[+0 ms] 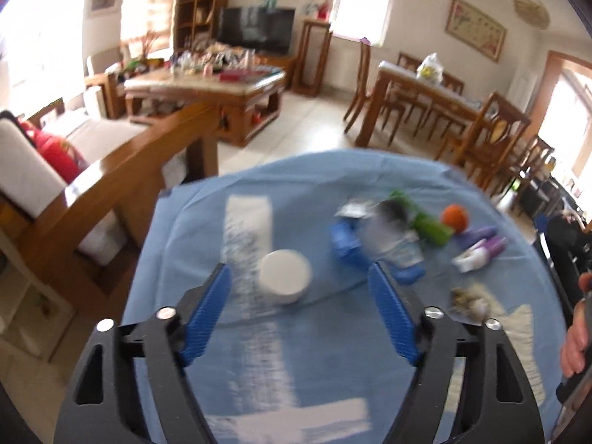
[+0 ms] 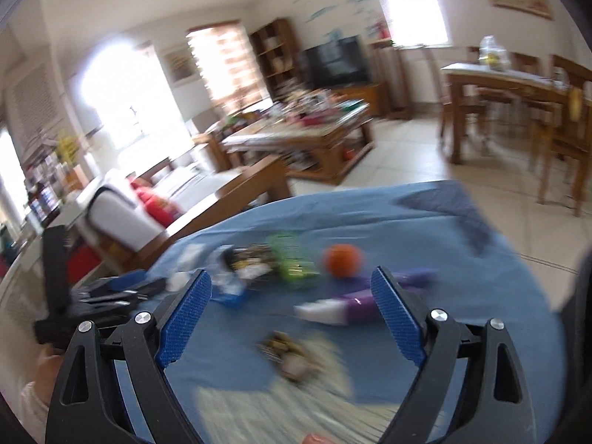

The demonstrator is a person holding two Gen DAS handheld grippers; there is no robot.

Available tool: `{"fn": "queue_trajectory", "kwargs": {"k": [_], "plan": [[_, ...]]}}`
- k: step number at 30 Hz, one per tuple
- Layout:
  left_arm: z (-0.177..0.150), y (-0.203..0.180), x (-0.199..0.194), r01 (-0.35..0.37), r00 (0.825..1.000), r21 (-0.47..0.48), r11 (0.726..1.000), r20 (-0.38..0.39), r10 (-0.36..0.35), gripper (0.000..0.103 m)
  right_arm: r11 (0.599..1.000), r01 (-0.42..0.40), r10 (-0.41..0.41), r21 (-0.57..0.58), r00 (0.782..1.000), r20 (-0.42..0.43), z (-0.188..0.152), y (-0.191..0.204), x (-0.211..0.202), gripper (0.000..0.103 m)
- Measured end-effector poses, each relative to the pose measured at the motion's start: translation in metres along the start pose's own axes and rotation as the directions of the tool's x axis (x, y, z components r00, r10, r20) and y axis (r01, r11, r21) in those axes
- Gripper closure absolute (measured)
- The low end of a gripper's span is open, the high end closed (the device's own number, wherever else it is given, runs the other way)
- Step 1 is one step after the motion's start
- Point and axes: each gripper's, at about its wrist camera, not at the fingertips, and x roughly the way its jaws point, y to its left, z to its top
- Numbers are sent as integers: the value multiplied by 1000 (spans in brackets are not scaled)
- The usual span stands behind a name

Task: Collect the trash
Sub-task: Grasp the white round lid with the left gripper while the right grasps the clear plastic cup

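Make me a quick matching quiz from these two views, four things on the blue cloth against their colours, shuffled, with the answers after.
Things:
1. round lid
2. ball
3. tube
4. crushed bottle

Colours:
A. purple and white
B. green
C. white
D. orange

Pairs: 1-C, 2-D, 3-A, 4-B. All lie on the blue cloth.

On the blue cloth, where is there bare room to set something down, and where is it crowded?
The blue cloth is bare along its far edge, beyond the white tub and the orange ball. In the right wrist view it is also bare right of the purple tube. It is crowded between the blue wrapper, green packet and crumb pile.
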Motion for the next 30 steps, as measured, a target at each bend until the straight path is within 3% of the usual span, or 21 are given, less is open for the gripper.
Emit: {"fn": "queue_trajectory", "kwargs": {"k": [2, 8, 11, 15, 17, 22, 27, 30], "plan": [[1, 12, 9, 38, 998, -22, 999, -59, -39, 41, 1000, -16, 15, -25, 999, -31, 5, 16, 22, 16], [5, 17, 29, 49, 990, 16, 999, -133, -46, 47, 997, -20, 11, -68, 992, -126, 3, 39, 76, 24], [9, 13, 37, 47, 990, 33, 998, -136, -42, 51, 998, -8, -2, -68, 988, -152, 3, 38, 91, 34], [7, 9, 39, 52, 989, 37, 998, -137, -47, 56, 994, -11, -10, -109, 982, -190, -4, 46, 101, 55], [7, 7, 41, 44, 990, 49, 998, -140, -37, 65, 991, 4, -28, -134, 983, -183, -5, 51, 104, 59], [6, 2, 42, 38, 990, 61, 997, -138, -29, 66, 986, 13, -41, -166, 985, -170, -7, 59, 102, 84], [6, 10, 39, 60, 992, 20, 998, -116, -57, 67, 987, 3, -24, -162, 991, -131, -5, 62, 88, 86], [6, 9, 23, 77, 997, 31, 997, -33, -76, 67, 989, -12, -1, -145, 996, -88, -2, 60, 67, 86]]}}
